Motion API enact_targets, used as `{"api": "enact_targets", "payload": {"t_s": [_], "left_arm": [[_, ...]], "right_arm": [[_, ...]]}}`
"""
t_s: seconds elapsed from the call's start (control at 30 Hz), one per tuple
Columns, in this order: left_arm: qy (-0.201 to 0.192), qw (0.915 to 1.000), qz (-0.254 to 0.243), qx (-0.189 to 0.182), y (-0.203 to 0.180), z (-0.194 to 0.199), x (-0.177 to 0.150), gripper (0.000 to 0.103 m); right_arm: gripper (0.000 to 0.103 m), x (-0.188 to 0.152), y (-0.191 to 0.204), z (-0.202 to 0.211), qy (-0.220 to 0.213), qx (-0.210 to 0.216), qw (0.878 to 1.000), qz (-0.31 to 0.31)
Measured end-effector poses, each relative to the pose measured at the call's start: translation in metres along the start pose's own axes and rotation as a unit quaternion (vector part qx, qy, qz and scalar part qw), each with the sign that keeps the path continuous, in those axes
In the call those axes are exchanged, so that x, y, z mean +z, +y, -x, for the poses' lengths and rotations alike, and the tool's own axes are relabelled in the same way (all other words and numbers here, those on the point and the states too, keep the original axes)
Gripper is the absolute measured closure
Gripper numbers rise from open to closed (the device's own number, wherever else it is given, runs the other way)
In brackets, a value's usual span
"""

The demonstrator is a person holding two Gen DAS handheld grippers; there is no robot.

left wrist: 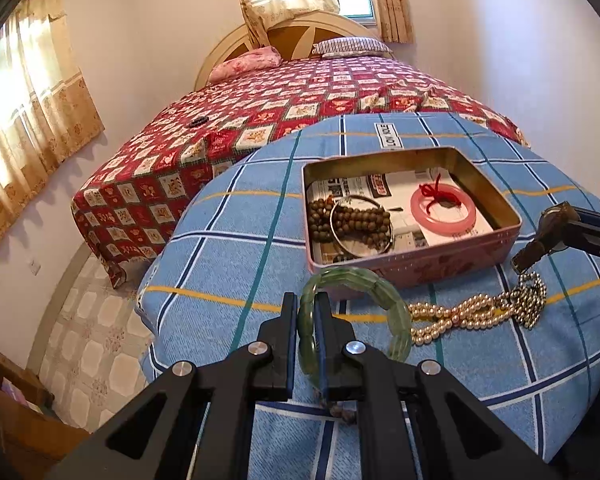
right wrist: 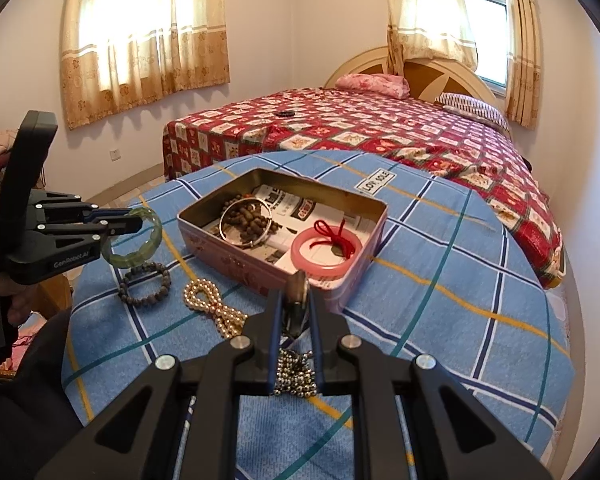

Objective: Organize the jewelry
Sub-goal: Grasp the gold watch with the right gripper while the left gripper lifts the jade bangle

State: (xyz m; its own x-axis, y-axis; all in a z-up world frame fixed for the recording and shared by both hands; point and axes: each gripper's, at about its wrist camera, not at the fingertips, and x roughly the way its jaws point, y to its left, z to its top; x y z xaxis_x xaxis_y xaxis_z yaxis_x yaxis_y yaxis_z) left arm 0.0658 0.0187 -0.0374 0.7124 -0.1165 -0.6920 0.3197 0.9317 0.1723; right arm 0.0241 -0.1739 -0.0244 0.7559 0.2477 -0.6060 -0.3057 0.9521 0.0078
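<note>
Left wrist view: the left gripper (left wrist: 305, 304) is closed almost fully on the rim of a green bangle (left wrist: 356, 312); both pads press the band, and the rest of the ring projects to the right of the gripper. Directly ahead of it sits an open pink tin (left wrist: 412, 268) on the blue plaid tabletop (left wrist: 228, 264). The tin holds brown prayer beads (left wrist: 352, 220), a thin metal bangle (left wrist: 336, 236) and a pink bangle (left wrist: 444, 208) tied with red cord. A pearl necklace (left wrist: 452, 318) lies on the cloth to the right of the gripper. Further right, the right gripper (left wrist: 540, 240) holds a dark object, with a silver bead chain (left wrist: 534, 300) hanging below it.

Right wrist view: the right gripper (right wrist: 296, 300) is closed narrowly on a small dark object (right wrist: 298, 296) that cannot be identified; the silver bead chain (right wrist: 296, 372) trails beneath the jaws. The tin (right wrist: 236, 258) stands just ahead. To the left lie the pearl necklace (right wrist: 212, 304) and a dark bead bracelet (right wrist: 144, 284); beyond them the left gripper (right wrist: 136, 222) holds the green bangle (right wrist: 134, 252) clear of the tabletop.
</note>
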Motion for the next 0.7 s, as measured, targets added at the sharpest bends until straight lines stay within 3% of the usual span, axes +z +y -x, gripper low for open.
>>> {"api": "enact_targets", "payload": {"t_s": [0.7], "left_arm": [[-0.025,0.9997,-0.007,0.001,0.000,0.004,0.031,0.095]], "right_arm": [[0.088,0.034,-0.001,0.011,-0.034,0.000,0.999,0.018]]}}
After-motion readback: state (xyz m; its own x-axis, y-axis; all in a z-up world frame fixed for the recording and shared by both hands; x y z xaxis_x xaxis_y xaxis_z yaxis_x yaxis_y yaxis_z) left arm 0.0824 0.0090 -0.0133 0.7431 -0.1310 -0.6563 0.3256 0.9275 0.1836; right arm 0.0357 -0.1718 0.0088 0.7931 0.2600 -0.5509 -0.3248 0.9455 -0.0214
